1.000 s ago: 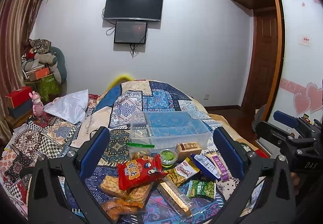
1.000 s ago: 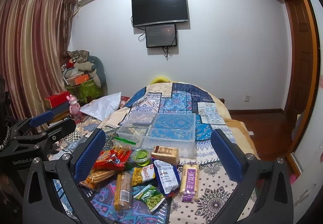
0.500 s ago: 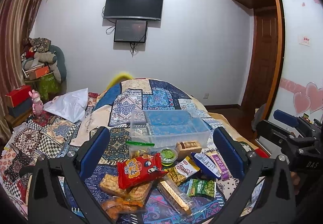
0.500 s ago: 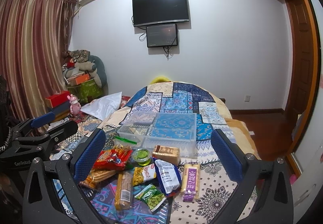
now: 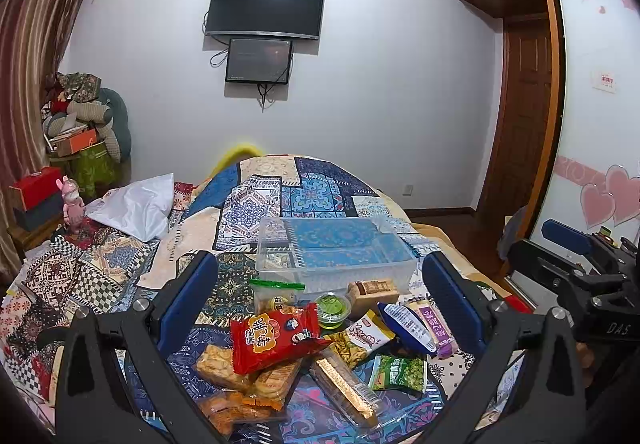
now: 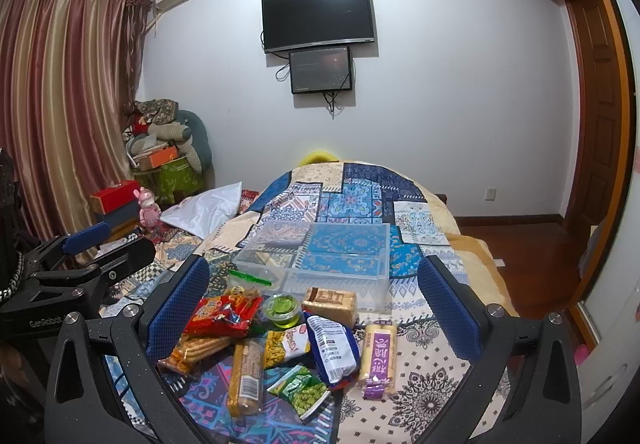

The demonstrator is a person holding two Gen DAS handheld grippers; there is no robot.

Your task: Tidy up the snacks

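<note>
A pile of snacks lies on the patterned bedspread in front of an empty clear plastic bin (image 5: 334,254) (image 6: 316,256). It includes a red packet (image 5: 276,336) (image 6: 222,314), a green jelly cup (image 5: 332,308) (image 6: 282,308), a brown cake pack (image 6: 330,300), a blue bag (image 6: 332,348), a purple bar (image 6: 378,356) and a green pea packet (image 5: 398,368) (image 6: 302,390). My left gripper (image 5: 320,304) is open and empty above the pile. My right gripper (image 6: 312,308) is open and empty too. Each gripper shows at the edge of the other's view.
A white pillow (image 5: 136,206) lies on the bed at left. Boxes and a pink toy (image 5: 72,202) stand beside the bed by the curtain. Two screens (image 5: 264,10) hang on the far wall. A wooden door (image 5: 520,116) and floor lie to the right.
Both views have shifted only slightly. Nothing on the bed has moved and both grippers stay open.
</note>
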